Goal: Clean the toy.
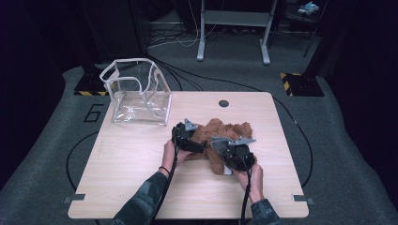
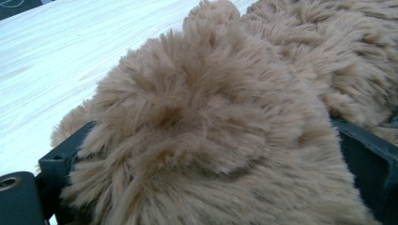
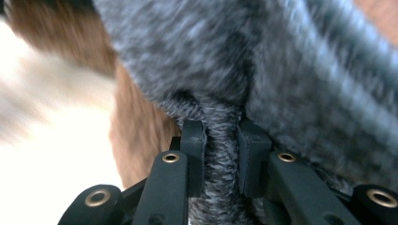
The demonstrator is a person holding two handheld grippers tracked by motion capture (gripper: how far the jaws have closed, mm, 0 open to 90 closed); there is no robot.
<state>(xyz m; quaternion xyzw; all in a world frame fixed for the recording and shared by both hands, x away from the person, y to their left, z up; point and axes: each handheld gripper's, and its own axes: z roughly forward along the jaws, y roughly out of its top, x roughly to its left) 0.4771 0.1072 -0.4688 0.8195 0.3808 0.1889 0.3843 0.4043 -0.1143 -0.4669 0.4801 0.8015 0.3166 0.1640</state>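
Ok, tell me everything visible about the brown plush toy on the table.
The plush toy is shaggy tan-brown fur with a grey knitted garment on part of it. It lies on the light wooden table, just right of the middle. The left gripper has fur bulging between its jaws; the right gripper pinches a fold of the grey knit.

The right claw (image 3: 220, 154) view is motion-blurred, and brown fur of the plush bear (image 2: 211, 131) hides the left claw's tips
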